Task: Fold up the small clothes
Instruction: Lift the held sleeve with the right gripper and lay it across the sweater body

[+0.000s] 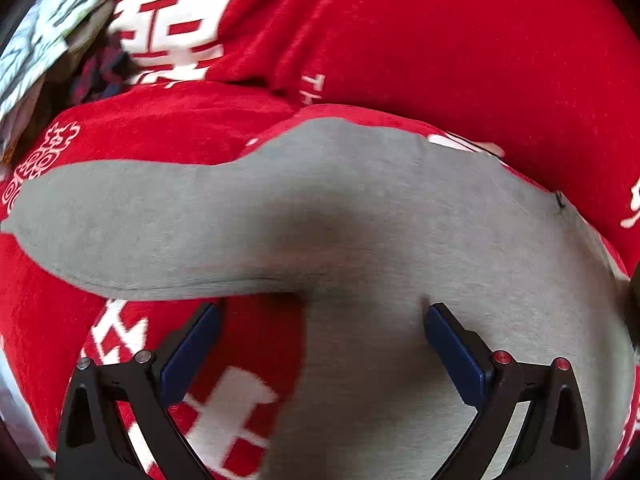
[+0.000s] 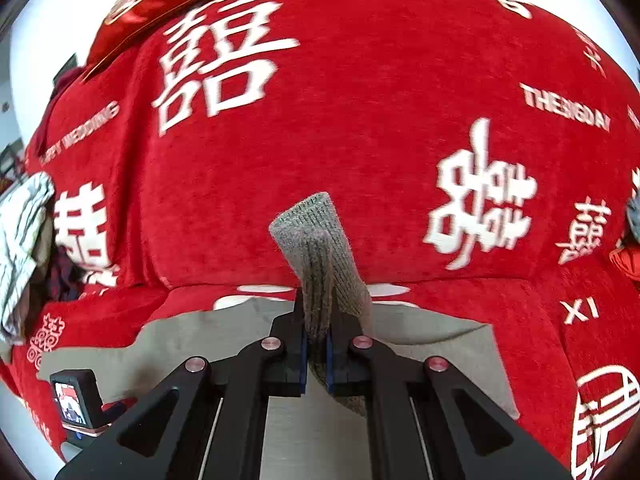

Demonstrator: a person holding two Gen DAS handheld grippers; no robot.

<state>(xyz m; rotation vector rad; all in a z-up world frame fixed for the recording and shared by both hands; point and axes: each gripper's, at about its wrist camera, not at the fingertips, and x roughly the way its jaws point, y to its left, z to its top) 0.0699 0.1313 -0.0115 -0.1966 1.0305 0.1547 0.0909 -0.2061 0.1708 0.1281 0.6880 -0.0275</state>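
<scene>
The right gripper [image 2: 316, 354] clamped a grey cuff [image 2: 310, 236] jutting past its jaws, while the left gripper [image 1: 322, 314] hung open over the grey garment [image 1: 360, 216], sleeve stretching leftward.

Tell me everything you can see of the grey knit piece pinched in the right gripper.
The grey knit piece is a narrow, ribbed, fuzzy strip, like a cuff or a sock end. The right gripper is shut on its lower part, blue pads pressing both sides. The free end stands up above the jaws, leaning slightly left, its top edge folded over. A short tail hangs below the pads. Behind it are the red blanket and a flat grey garment.
</scene>
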